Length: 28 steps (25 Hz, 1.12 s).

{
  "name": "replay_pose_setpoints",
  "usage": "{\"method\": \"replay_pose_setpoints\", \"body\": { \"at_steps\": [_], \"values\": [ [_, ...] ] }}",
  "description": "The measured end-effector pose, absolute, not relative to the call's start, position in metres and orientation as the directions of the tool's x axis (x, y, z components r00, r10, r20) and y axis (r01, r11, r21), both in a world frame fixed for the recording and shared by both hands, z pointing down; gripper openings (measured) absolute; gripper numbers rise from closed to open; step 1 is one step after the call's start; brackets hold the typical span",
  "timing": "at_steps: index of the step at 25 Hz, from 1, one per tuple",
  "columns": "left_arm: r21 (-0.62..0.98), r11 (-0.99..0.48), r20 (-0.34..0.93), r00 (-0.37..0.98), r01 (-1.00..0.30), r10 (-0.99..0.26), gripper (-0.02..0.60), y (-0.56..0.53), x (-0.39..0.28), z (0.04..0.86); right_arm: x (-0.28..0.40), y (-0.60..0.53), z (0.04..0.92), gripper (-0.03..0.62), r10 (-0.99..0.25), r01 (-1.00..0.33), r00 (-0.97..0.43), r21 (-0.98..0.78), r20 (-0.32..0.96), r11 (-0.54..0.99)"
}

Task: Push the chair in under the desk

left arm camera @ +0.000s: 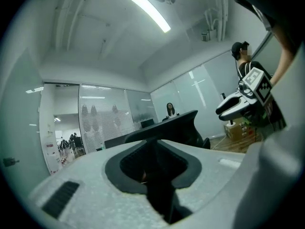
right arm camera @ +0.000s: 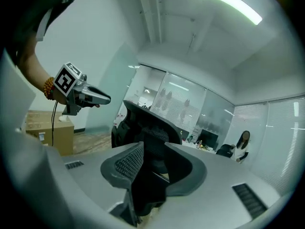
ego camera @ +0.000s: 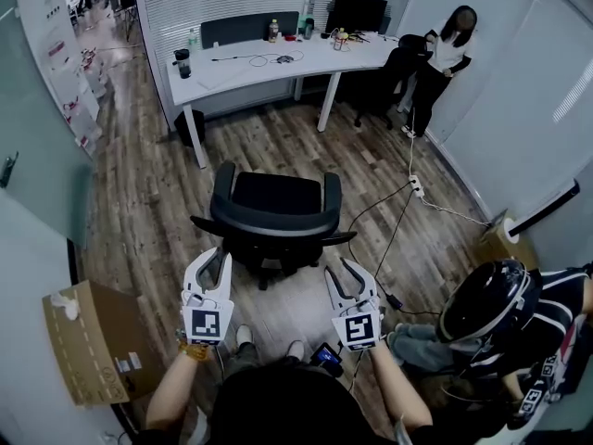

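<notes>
**Behind the chair, both grippers hold nothing**

Midway across the wood floor (ego camera: 306, 146), the black chair (ego camera: 276, 213) stands with its back to the near side and its seat facing the far desk (ego camera: 241, 70). It is well apart from the desk, not under it.

Just behind the chair's left side is the left gripper (ego camera: 213, 260). Its jaws are a narrow slit apart, with nothing between them. Just behind the right side is the right gripper (ego camera: 340, 269). Its jaws stand roughly half apart and are also empty. In its own view the chair back shows beyond the tips. Whether either gripper touches the chair I cannot tell.

On the desk at the far right sits a monitor (ego camera: 359, 12). A box (ego camera: 88, 341) lies at the near left. A power strip (ego camera: 417, 188) with its cable lies on the floor right of the chair. One person (ego camera: 443, 58) stands at the far right by the wall, and another (ego camera: 500, 323) crouches at the near right.
</notes>
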<state>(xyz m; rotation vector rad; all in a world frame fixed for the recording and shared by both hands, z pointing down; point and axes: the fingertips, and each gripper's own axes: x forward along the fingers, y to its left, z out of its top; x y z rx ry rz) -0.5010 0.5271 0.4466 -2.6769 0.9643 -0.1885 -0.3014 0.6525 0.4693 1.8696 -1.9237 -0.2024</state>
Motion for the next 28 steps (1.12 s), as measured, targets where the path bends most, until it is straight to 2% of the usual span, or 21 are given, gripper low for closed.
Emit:
{"method": "replay_pose_setpoints", "body": {
  "at_steps": [7,18,26,28],
  "values": [
    [-0.406,-0.763,0.118,0.800,-0.502,-0.589,0.111,0.488,-0.508,0.472,-0.292,0.623,0.481,0.169,-0.960,-0.867,-0.005,0.477,0.282,0.145],
    [-0.534,-0.801,0.339,0.800,-0.270,-0.495,0.196,0.433,-0.515,0.537,-0.263,0.587,0.546,0.224,-0.872,-0.746,0.003,0.582,0.490,0.324],
    [-0.610,-0.792,0.519,0.746,-0.017,-0.417,0.236,0.415,-0.505,0.583,-0.239,0.573,0.586,0.242,-0.790,-0.631,0.051,0.633,0.610,0.448],
    [-0.627,-0.777,0.559,0.721,0.045,-0.410,0.238,0.410,-0.504,0.593,-0.235,0.571,0.589,0.224,-0.792,-0.590,0.068,0.665,0.607,0.458]
  ]
}}
